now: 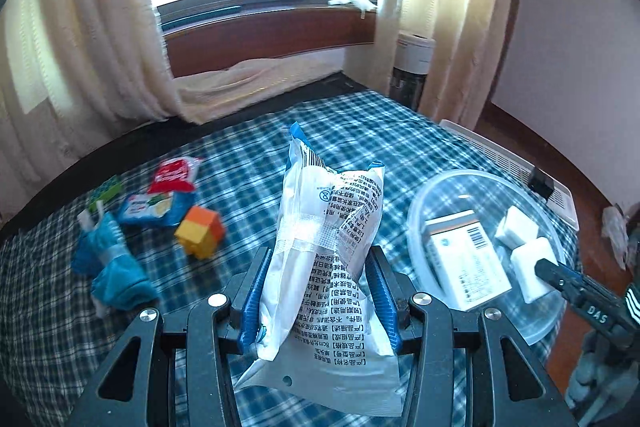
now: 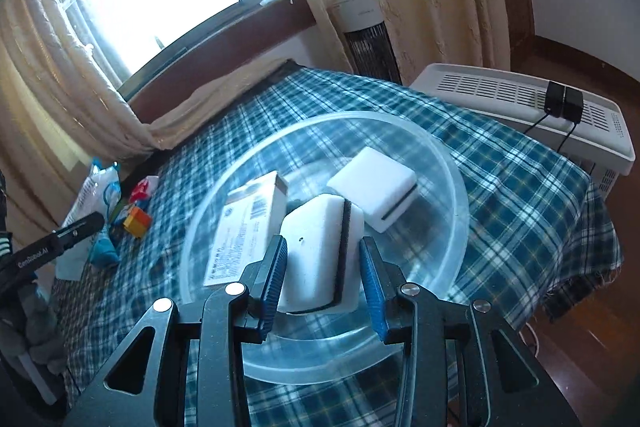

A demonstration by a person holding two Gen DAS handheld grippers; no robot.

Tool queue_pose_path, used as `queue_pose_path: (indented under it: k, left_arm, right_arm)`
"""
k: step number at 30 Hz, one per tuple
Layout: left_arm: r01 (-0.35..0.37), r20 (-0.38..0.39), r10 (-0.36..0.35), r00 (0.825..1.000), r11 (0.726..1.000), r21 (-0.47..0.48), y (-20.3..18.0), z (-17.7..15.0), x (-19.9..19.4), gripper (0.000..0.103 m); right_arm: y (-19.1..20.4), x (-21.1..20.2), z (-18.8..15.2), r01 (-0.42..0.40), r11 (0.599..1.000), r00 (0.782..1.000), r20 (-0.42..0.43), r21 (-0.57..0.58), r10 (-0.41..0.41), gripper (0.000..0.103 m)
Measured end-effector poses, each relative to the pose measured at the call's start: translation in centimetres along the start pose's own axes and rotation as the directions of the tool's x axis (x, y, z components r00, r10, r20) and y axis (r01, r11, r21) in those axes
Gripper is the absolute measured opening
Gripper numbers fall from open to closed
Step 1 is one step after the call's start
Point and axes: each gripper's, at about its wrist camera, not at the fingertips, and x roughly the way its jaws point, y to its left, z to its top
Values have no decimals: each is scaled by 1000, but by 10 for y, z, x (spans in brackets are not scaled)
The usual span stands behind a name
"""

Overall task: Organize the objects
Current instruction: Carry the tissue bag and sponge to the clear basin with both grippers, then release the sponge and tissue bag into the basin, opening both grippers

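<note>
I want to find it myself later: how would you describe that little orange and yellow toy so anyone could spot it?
Start from the bed with the blue checked cover, and go to the pile of small things on the side away from the clear bowl. The block sits nearest the middle, beside a blue packet. It alone is hard, box-shaped and orange and yellow.

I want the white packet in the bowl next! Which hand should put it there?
Probably the left. The left gripper already clamps the white packet, with the clear bowl just beside it. The right gripper is busy around a white sponge in the bowl.
</note>
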Motion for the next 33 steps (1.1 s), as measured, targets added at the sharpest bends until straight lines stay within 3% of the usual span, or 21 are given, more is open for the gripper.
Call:
queue_pose_path:
  k: [5,15,33]
  left_arm:
    - [20,-13,-19,1000,999,32,-21,7,8,50]
    - [66,-37,-63,997,992,103,-71,18,24,50]
    - [142,-109,-125,986,975,169,-150,35,68,51]
  right_arm:
    - [-5,-5,1,40,999,999,30,-17,-39,59]
    - [-17,-25,8,71,997,988,141,-33,-65,60]
    - [-36,-28,6,13,1000,987,161,-13,-11,60]
